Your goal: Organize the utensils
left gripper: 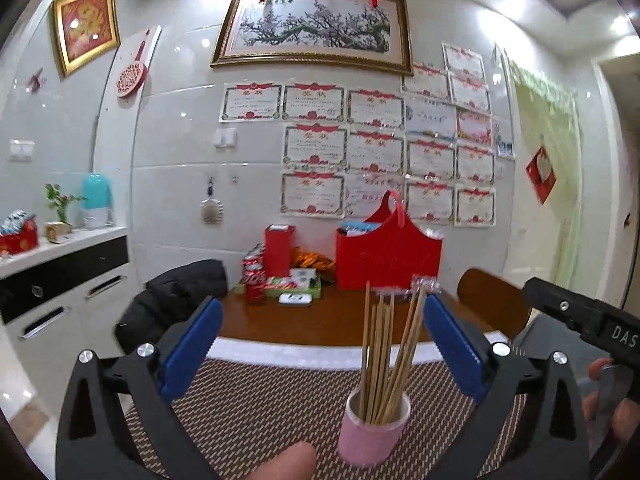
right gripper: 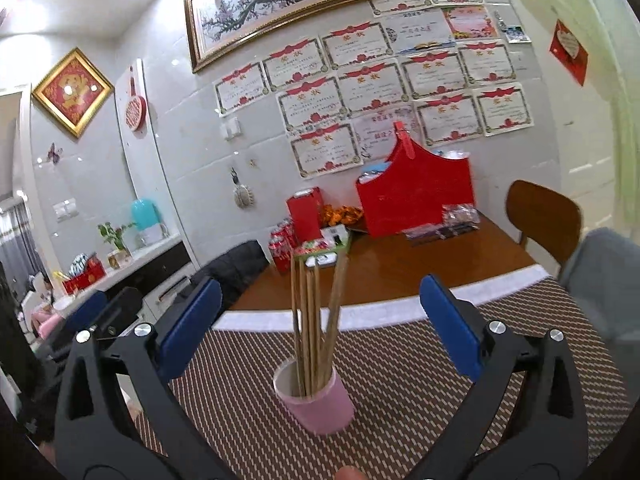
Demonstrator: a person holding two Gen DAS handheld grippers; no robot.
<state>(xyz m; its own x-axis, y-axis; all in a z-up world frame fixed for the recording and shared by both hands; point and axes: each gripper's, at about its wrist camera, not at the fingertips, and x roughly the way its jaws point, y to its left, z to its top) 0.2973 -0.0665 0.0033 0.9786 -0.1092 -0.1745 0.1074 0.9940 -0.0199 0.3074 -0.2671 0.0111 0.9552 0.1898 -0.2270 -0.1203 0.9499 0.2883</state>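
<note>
The thin wooden chopsticks point(left gripper: 384, 356) are seen gathered upright in the pink cylindrical cup point(left gripper: 374, 428) on the surface — sorting looks finished. Both the left claw point(left gripper: 322, 344) and right claw point(right gripper: 320, 328) are released, empty; only withdrawal seems called for.

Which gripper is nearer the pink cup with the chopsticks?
Right, narrowly. The right gripper faces the pink cup head-on, open; the left gripper has it off to its right.

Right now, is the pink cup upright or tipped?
Upright: the pink cup stands on the woven mat, chopsticks rising from it.
</note>
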